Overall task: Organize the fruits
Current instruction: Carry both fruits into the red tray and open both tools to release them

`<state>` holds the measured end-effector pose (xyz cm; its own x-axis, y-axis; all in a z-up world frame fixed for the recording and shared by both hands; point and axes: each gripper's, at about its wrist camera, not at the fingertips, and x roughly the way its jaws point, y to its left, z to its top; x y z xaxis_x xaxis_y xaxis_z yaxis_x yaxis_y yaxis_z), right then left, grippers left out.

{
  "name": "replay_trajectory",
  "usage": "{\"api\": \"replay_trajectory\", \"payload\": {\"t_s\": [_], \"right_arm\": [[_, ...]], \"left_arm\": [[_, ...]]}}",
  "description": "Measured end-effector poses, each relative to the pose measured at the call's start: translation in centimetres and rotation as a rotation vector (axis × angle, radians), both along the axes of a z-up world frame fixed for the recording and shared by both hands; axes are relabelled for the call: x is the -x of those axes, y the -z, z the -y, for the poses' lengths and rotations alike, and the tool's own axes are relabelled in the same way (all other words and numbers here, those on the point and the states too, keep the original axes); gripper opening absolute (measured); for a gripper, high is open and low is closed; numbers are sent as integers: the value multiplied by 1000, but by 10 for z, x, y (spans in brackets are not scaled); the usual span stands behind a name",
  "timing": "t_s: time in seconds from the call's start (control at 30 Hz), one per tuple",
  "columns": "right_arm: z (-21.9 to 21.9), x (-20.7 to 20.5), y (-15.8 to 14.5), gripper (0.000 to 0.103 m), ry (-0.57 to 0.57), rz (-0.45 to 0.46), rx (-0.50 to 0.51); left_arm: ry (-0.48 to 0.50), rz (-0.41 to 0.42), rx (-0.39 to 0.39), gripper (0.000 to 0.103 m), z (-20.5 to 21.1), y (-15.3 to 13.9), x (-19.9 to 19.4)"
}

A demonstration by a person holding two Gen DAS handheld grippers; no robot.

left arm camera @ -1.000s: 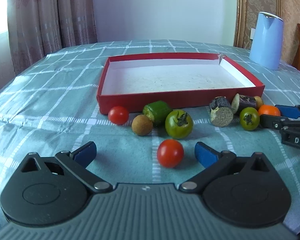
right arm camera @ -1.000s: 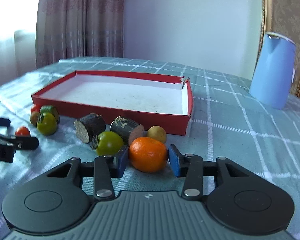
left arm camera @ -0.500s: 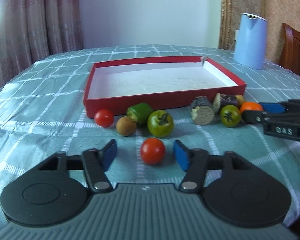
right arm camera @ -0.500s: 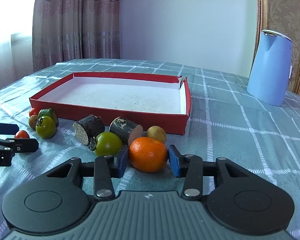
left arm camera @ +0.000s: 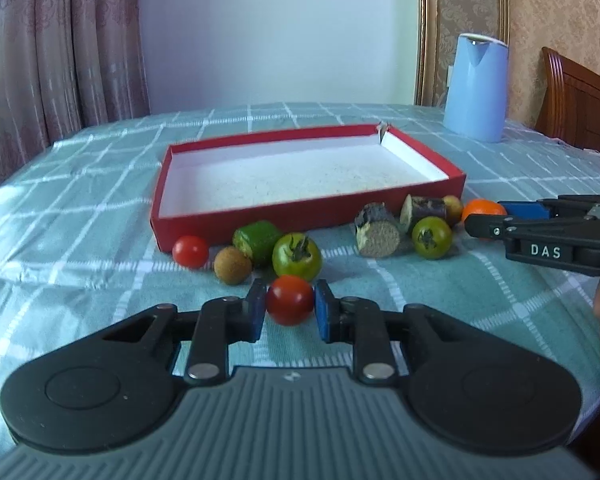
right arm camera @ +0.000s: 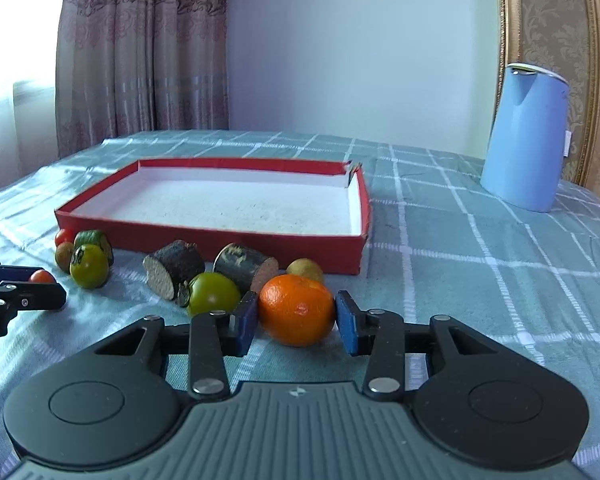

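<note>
The letters "DAS" stand in white capitals on the black side of the right gripper, seen from the left wrist view. In the right wrist view, the left gripper shows only a cut-off "AI" at the picture's edge.

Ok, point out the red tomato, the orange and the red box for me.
red tomato (left arm camera: 290, 299), left wrist view, front of its skin.
orange (right arm camera: 297, 309), right wrist view, middle of its peel.
red box (left arm camera: 300, 216), left wrist view, near outer wall.
</note>
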<state>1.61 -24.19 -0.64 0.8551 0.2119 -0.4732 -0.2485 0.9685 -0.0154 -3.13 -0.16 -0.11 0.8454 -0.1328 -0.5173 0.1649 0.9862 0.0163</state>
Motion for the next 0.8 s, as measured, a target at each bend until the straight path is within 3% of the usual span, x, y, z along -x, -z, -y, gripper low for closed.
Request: {"api": "replay_trajectory", "payload": {"t_s": [0.37, 0.8], "right_arm": [[-8, -36, -31, 40, 29, 89, 41], [-40, -145, -17, 40, 63, -14, 122]], "left_arm": [[-17, 46, 27, 23, -3, -26, -48], [-157, -86, 73, 23, -24, -13, -165]]}}
